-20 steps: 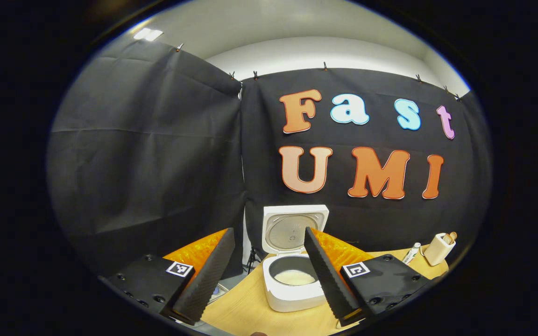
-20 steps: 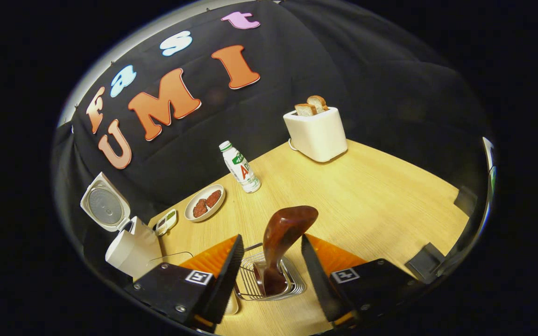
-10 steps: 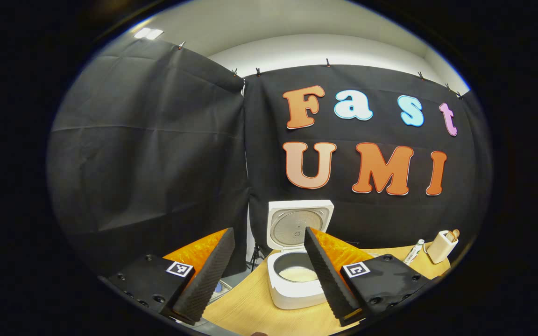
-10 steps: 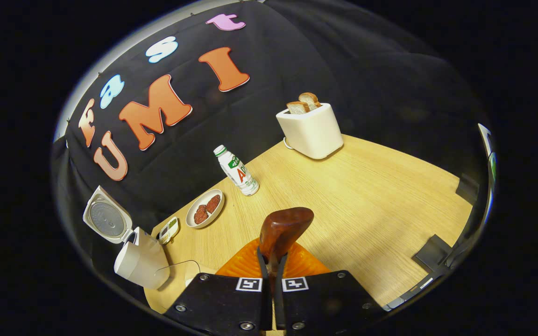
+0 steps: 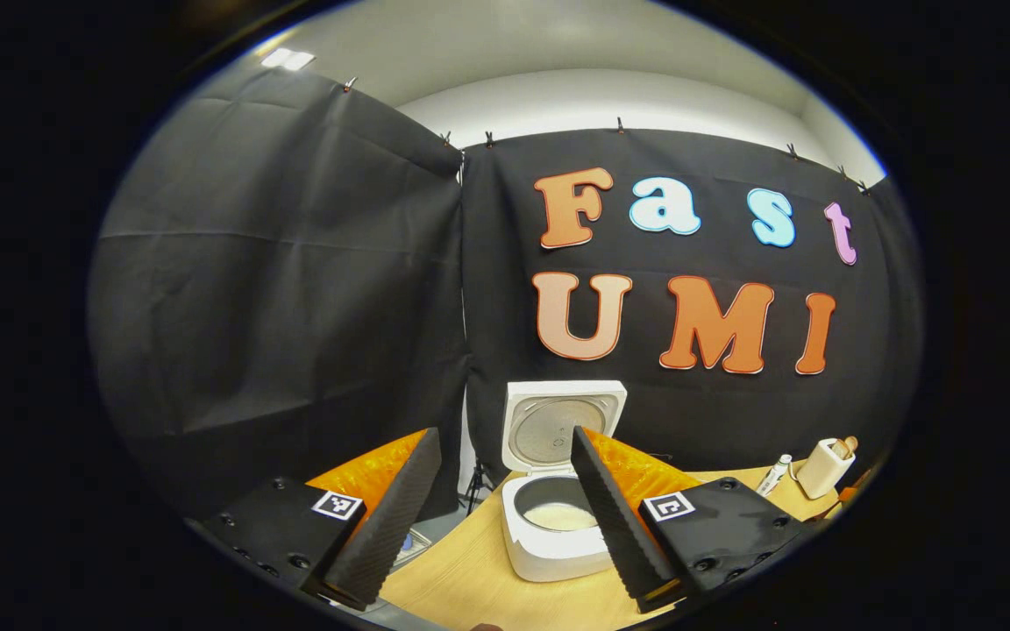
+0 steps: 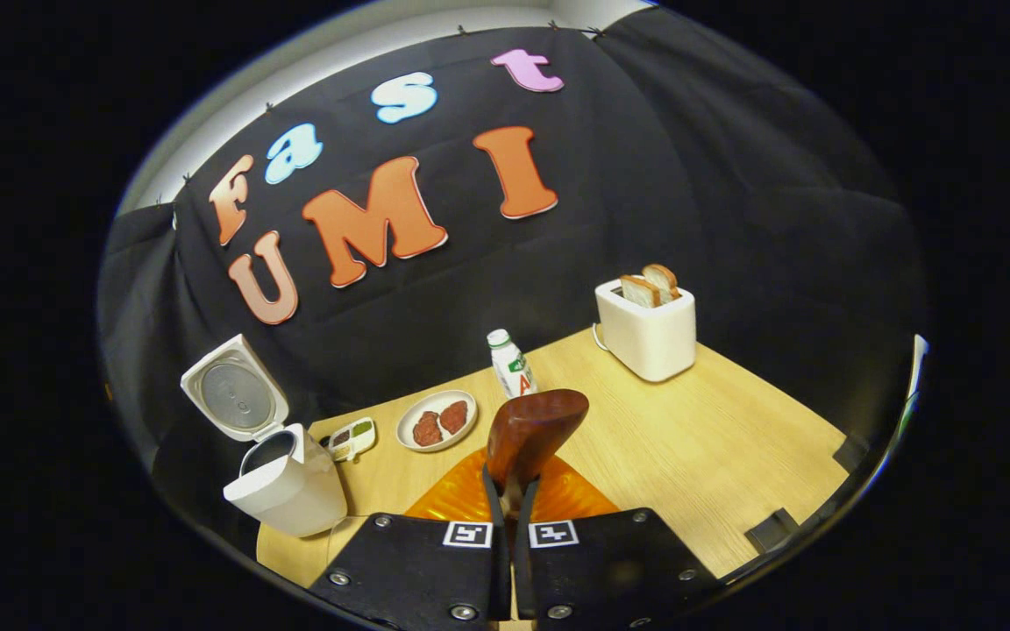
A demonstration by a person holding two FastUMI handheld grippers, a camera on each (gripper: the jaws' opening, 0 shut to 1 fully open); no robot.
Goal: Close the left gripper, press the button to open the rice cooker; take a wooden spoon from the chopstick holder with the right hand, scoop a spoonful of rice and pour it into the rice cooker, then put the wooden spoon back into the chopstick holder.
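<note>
My right gripper (image 6: 508, 517) clamps the wooden spoon (image 6: 529, 431) by its stiff, light handle below the bowl; left gripper (image 5: 505, 513) is released near the rice cooker (image 5: 558, 526)

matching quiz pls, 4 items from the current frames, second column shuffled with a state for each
Items:
1. rice cooker
2. wooden spoon
3. toaster
4. plate

States:
A. two bread slices sticking out of the top
B. lid up, pot exposed
C. clamped between the right gripper fingers
D. two reddish-brown pieces on it

Pairs: 1-B, 2-C, 3-A, 4-D
</note>
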